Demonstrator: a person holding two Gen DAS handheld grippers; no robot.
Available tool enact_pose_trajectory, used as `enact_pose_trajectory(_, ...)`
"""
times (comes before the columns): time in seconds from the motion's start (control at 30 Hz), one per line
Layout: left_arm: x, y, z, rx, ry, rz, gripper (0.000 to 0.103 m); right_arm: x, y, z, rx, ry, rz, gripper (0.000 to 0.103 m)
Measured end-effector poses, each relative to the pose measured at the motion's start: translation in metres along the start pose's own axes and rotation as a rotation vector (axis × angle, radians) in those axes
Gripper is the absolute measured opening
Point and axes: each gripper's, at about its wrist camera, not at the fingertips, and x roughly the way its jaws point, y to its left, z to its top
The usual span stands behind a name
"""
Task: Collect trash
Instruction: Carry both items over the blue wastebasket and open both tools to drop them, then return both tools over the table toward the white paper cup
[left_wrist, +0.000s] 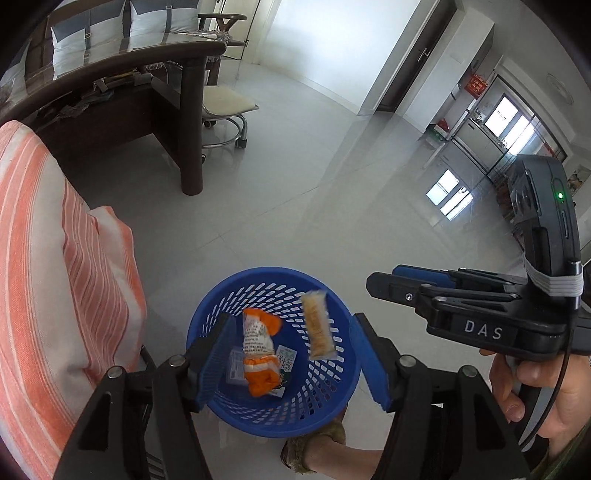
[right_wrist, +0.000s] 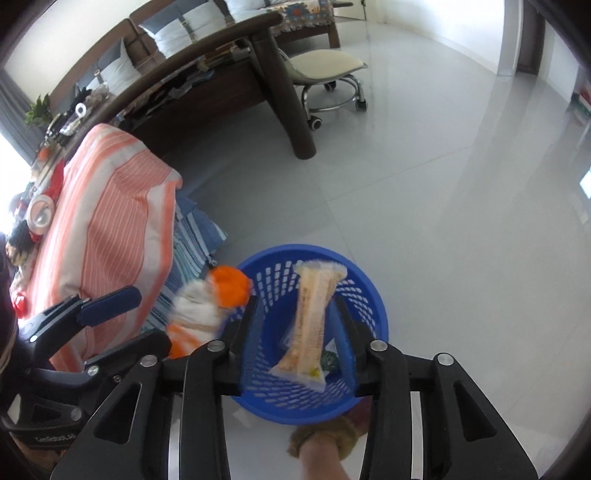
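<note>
A blue perforated basket (left_wrist: 266, 274) (right_wrist: 314, 252) stands on the floor below both grippers. My left gripper (left_wrist: 292, 318) (right_wrist: 153, 317) is open above it. An orange and white wrapper (left_wrist: 258, 350) (right_wrist: 207, 310) hangs loose and blurred between its fingers, touching neither pad. My right gripper (right_wrist: 295, 300) (left_wrist: 382, 277) is open too. A long pale yellow snack packet (right_wrist: 310, 325) (left_wrist: 318, 325) sits tilted in the gap between its jaws, clear of both pads, over the basket. Small wrappers (left_wrist: 286, 360) lie on the basket's bottom.
An orange striped cushion (left_wrist: 55, 277) (right_wrist: 110, 229) is close on the left, with blue striped fabric (right_wrist: 195, 236) beside it. A dark wooden table (left_wrist: 192, 129) and a wheeled stool (left_wrist: 225, 99) stand farther back. A slippered foot (left_wrist: 314, 443) touches the basket's near side. Grey tiled floor lies to the right.
</note>
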Motion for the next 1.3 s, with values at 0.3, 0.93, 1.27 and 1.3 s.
enact_pose_trajectory(0.3,-0.075,0.011,-0.019,0.009,-0.121,0.023,0.065,-0.036,0.022,0.001,-0.093,-0.156,-0.004,0.055)
enact_pose_trajectory(0.93,-0.242,0.191,-0.188,-0.170,-0.167,0.378,0.066,-0.039,0.252,-0.080,-0.590,-0.283,0.238,0.074)
enact_pose_trajectory(1.27,-0.279,0.268,-0.211,-0.230,-0.169,0.420,0.066,0.013,0.365,-0.132,-0.766,-0.149,0.252,0.078)
enact_pose_trajectory(1.3,-0.281,0.271,-0.210,-0.227,-0.165,0.418,0.066,0.014,0.369,-0.134,-0.770,-0.155,0.240,0.080)
